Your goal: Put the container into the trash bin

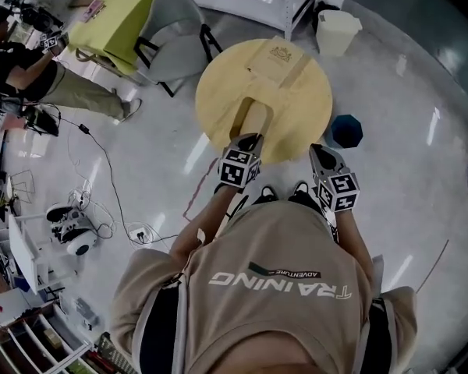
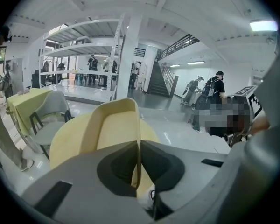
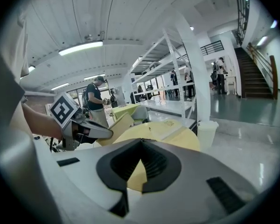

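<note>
The container [image 1: 253,119] is a pale yellow open tray, lifted a little above the round yellow table [image 1: 296,123]. My left gripper [image 1: 247,140] is shut on the tray's near wall; in the left gripper view the thin wall [image 2: 139,139] runs between the closed pads and the container [image 2: 113,125] tilts away from me. My right gripper [image 1: 320,151] hovers at the table's near right edge, shut on nothing, its tips meeting [image 3: 141,143]. The right gripper view shows the container [image 3: 117,125] to its left. A white trash bin [image 1: 337,31] stands on the floor beyond the table, the same bin [image 3: 206,132] showing in the right gripper view.
A flat pale box [image 1: 278,59] lies at the table's far side. A grey chair [image 1: 175,37] and a yellow-green covered table [image 1: 117,18] stand at the far left. A blue object [image 1: 347,131] sits on the floor right of the table. Cables and gear [image 1: 78,228] lie at the left, near a person [image 1: 31,76].
</note>
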`<state>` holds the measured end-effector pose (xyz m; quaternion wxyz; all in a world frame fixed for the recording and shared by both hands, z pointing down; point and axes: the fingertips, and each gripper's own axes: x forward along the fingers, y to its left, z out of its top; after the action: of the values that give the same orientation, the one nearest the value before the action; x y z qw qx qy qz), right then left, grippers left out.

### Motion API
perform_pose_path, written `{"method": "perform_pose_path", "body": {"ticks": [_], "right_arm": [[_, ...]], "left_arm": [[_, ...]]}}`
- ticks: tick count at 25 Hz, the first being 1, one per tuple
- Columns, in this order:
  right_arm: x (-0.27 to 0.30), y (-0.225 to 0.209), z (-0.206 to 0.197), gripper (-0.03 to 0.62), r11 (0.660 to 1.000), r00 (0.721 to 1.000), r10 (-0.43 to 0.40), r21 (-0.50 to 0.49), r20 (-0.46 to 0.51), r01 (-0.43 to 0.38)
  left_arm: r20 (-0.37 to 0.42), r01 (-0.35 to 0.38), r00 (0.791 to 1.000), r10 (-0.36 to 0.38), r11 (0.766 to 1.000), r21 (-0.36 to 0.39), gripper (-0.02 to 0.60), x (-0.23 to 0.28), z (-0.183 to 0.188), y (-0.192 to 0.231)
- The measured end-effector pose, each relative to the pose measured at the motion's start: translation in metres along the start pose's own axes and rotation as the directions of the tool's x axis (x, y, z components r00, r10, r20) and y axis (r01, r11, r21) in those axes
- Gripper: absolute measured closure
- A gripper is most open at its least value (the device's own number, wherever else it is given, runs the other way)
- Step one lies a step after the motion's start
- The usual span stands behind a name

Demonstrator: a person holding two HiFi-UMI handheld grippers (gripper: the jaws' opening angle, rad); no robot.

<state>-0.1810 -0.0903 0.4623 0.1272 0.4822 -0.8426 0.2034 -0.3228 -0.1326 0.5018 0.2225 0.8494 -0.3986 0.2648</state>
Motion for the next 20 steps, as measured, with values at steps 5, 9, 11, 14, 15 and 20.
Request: {"method": "perform_pose_path", "body": {"ticks": [5, 9, 11, 14, 15, 20], "right_arm": [[-0.03, -0.009, -0.021, 0.597, 0.993, 0.994, -0.108, 0.056, -0.006, 0.108], [-0.058, -0.032, -0.036, 0.597, 0.976, 0.98, -0.198, 0.091, -0.002, 0.198], [-0.076, -0.045, -0.044, 0.597, 0.965, 0.971, -0.239, 0.112, -0.003, 0.238], [-0.102, -0.07, -0.05, 0.597, 0.946, 0.956, -0.293, 0.141, -0.003, 0.29], [-0.109, -0.08, -0.051, 0.597, 0.942, 0.953, -0.304, 0.15, -0.002, 0.301], [-0.121, -0.126, -0.055, 0.597, 0.939, 0.953, -0.303, 0.171, 0.005, 0.297]], "left_arm": [[0.001, 0.093, 0.996, -0.093, 0.995, 0.044, 0.563, 0.013, 0.0, -0.025], [-0.015, 0.174, 0.985, -0.174, 0.979, 0.104, 0.563, 0.038, 0.005, -0.055], [-0.029, 0.206, 0.978, -0.204, 0.971, 0.119, 0.563, 0.05, 0.005, -0.073], [-0.041, 0.242, 0.97, -0.239, 0.962, 0.129, 0.563, 0.066, 0.011, -0.102], [-0.044, 0.25, 0.968, -0.246, 0.959, 0.134, 0.563, 0.072, 0.015, -0.111], [-0.072, 0.264, 0.964, -0.256, 0.952, 0.155, 0.563, 0.103, 0.029, -0.149]]}}
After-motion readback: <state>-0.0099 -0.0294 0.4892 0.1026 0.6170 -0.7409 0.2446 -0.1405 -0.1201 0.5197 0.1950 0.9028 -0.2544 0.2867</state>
